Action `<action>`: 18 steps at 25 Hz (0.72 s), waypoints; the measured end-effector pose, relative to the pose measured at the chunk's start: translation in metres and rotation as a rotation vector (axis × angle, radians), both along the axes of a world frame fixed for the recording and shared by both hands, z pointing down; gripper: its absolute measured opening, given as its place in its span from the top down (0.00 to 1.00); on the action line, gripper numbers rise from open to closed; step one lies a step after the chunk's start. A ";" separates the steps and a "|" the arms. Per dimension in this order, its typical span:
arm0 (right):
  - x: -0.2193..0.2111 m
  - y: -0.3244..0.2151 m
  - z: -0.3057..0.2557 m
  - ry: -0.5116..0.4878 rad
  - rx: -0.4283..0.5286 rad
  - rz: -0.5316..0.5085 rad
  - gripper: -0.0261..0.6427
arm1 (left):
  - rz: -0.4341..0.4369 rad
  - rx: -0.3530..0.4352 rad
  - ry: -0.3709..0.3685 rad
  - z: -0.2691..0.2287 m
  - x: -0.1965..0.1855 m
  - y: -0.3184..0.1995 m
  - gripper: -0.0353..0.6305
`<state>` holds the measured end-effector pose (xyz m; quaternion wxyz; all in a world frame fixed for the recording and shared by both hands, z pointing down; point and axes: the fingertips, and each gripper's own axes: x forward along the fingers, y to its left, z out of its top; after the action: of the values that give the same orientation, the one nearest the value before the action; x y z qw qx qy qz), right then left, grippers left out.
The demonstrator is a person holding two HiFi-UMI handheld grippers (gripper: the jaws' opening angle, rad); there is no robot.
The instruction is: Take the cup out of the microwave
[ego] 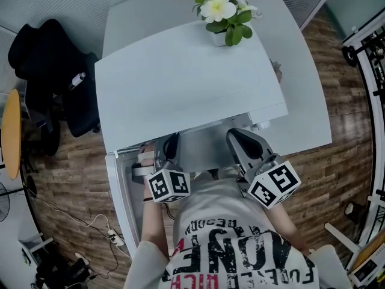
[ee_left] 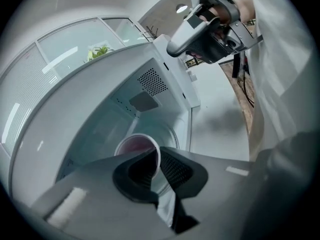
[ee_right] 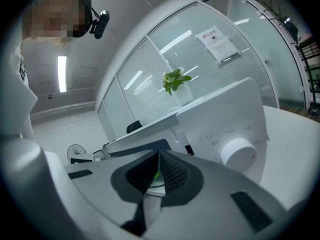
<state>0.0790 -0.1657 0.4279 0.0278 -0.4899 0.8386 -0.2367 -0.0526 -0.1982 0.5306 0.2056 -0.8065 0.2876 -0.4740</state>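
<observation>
Door of the microwave stands open at the left. Inside the cavity we see the left gripper pinched narrowly on the rim of the cup. The right gripper sits before the dial, jaws together, seemingly empty.
</observation>
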 end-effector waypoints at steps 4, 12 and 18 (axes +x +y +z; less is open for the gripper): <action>0.002 0.002 0.000 -0.005 0.002 -0.007 0.93 | -0.018 0.004 0.000 -0.003 0.000 0.005 0.90; 0.005 0.010 -0.002 -0.015 0.015 -0.038 0.93 | -0.056 0.014 0.008 -0.010 0.003 0.017 0.90; 0.008 0.017 -0.004 -0.016 0.025 -0.065 0.93 | -0.077 0.020 0.024 -0.016 0.010 0.027 0.90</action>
<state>0.0874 -0.1490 0.4240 0.0329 -0.4601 0.8566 -0.2311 -0.0429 -0.1709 0.5147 0.1921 -0.7984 0.3256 -0.4688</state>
